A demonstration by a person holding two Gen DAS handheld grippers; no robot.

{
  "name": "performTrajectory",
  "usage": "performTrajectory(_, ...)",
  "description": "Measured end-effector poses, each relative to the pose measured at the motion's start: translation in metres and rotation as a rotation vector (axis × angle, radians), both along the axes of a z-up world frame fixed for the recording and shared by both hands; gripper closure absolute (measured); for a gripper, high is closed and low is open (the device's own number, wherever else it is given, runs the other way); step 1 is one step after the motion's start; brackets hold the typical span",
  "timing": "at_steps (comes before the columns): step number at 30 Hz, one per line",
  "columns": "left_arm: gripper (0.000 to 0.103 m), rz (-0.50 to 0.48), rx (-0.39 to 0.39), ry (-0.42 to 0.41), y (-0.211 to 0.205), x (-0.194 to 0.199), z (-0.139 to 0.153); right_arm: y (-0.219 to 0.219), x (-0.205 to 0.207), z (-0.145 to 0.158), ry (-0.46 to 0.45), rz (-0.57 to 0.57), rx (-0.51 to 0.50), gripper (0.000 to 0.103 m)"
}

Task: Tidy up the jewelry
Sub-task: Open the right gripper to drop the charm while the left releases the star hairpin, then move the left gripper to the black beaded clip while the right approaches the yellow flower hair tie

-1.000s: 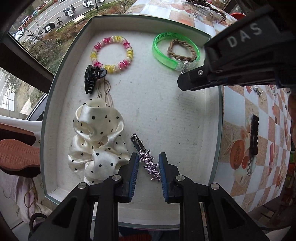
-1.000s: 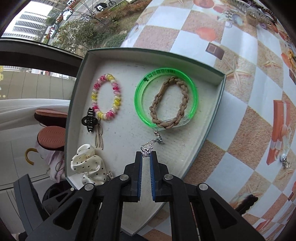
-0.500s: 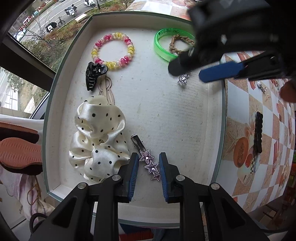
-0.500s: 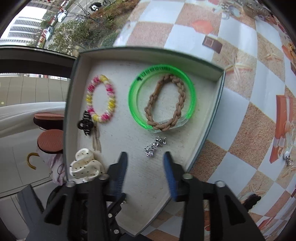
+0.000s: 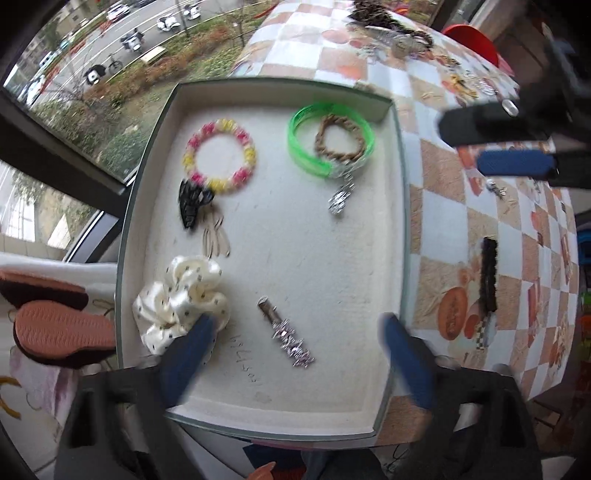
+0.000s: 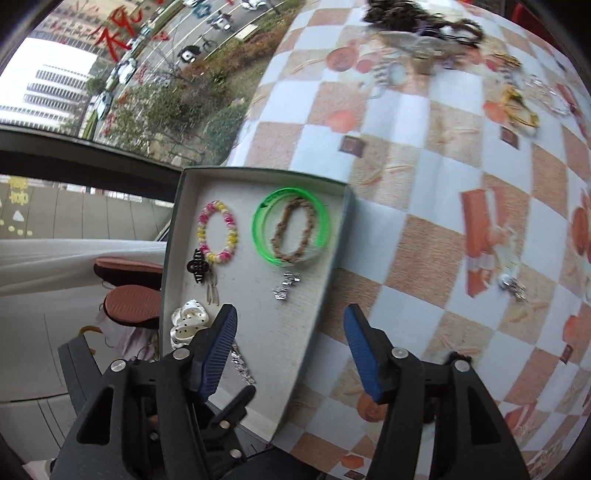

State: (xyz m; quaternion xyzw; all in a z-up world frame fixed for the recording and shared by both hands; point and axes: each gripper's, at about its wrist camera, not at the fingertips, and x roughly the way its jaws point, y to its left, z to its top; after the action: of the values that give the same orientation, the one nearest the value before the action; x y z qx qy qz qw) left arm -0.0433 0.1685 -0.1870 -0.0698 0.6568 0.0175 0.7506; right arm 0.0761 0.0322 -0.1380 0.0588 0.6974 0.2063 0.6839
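A shallow white-lined tray (image 5: 402,221) holds a beaded bracelet (image 5: 219,162), a green bangle (image 5: 306,151) around a brown braided band (image 5: 340,142), a black claw clip (image 5: 192,201), a dotted cream scrunchie (image 5: 181,295), a silver charm (image 5: 340,195) and a star hair clip (image 5: 286,339). My left gripper (image 5: 295,325) hangs above the star clip, its jaws opening wide, pads clear of it. My right gripper (image 6: 291,314) is over the tray's right rim (image 6: 332,258), jaws opening with nothing between them; the silver charm (image 6: 286,286) lies ahead, below the green bangle (image 6: 258,229).
On the checked tablecloth right of the tray lie a long black hair clip (image 5: 487,277) and a small silver earring (image 6: 511,284). A heap of more jewelry (image 6: 424,33) sits at the table's far end. The tray's left side meets the table edge by a window.
The left jaws opened off the star clip and the gripper rose; the clip stays on the tray floor. The right jaws let go of the silver charm, then rose and drew away to the right.
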Motion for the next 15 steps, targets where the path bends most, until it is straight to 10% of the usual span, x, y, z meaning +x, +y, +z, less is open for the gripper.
performTrajectory(15, 0.000, -0.125, 0.062, -0.084, -0.082, 0.052, 0.039, -0.154, 0.024, 0.010, -0.080, -0.266, -0.072, 0.000)
